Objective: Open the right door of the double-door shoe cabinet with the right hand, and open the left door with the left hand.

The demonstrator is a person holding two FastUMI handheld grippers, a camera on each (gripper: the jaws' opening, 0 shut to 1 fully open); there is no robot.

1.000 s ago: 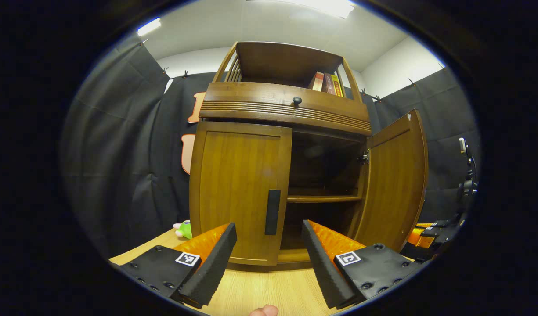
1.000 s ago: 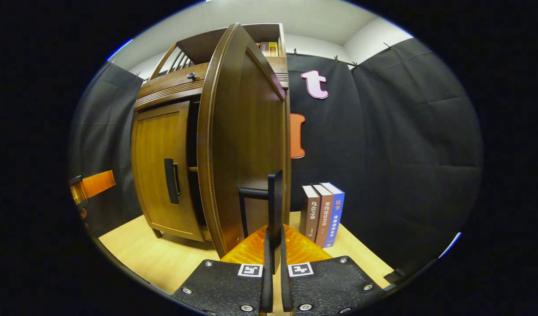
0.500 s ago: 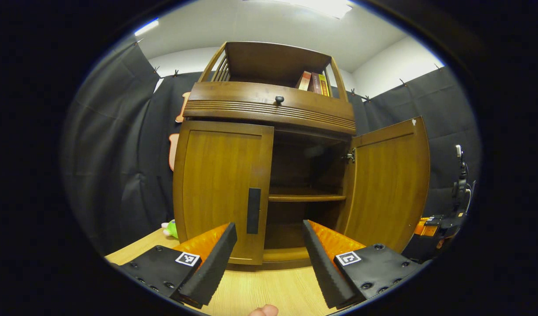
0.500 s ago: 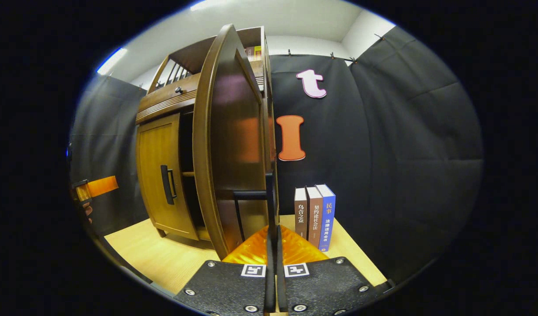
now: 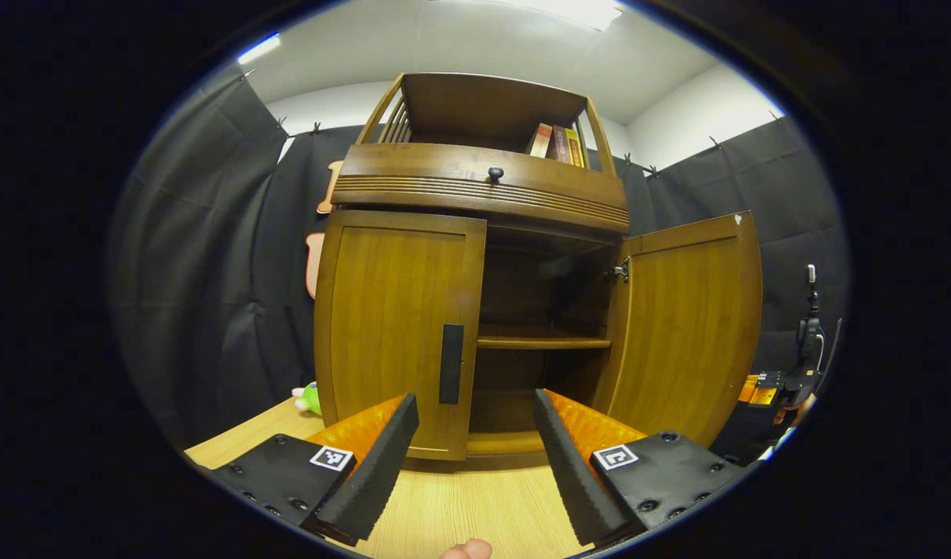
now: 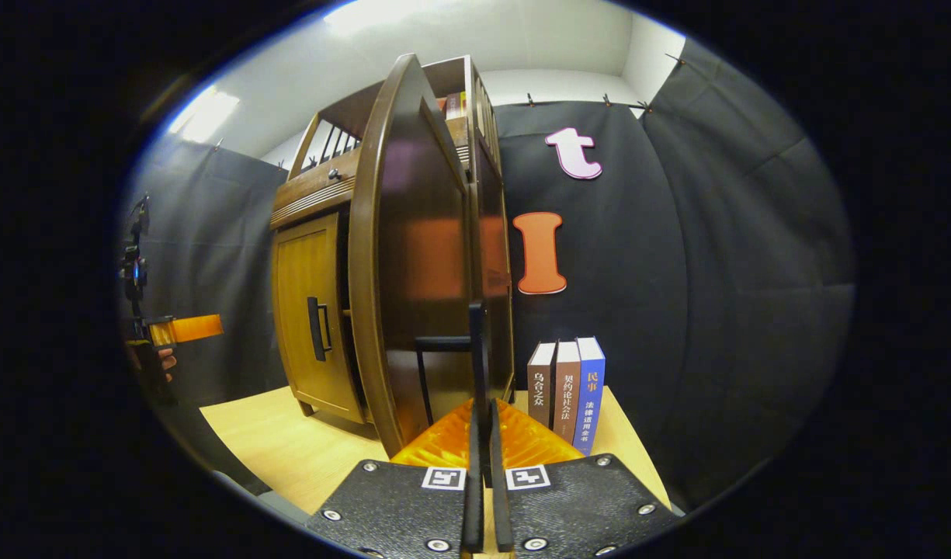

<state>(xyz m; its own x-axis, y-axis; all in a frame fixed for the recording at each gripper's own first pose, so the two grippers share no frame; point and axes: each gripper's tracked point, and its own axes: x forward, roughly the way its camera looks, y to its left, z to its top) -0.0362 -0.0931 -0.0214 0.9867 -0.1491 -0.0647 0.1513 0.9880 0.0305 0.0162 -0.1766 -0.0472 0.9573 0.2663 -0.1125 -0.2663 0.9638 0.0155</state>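
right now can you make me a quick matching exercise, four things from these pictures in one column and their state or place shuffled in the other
Things:
1. right door
2. left door
3. left claw
4. three books

States or places:
A. standing on the table beside the cabinet
B. open, holding nothing
C. swung open
D. closed

Pairs: 1-C, 2-D, 3-B, 4-A
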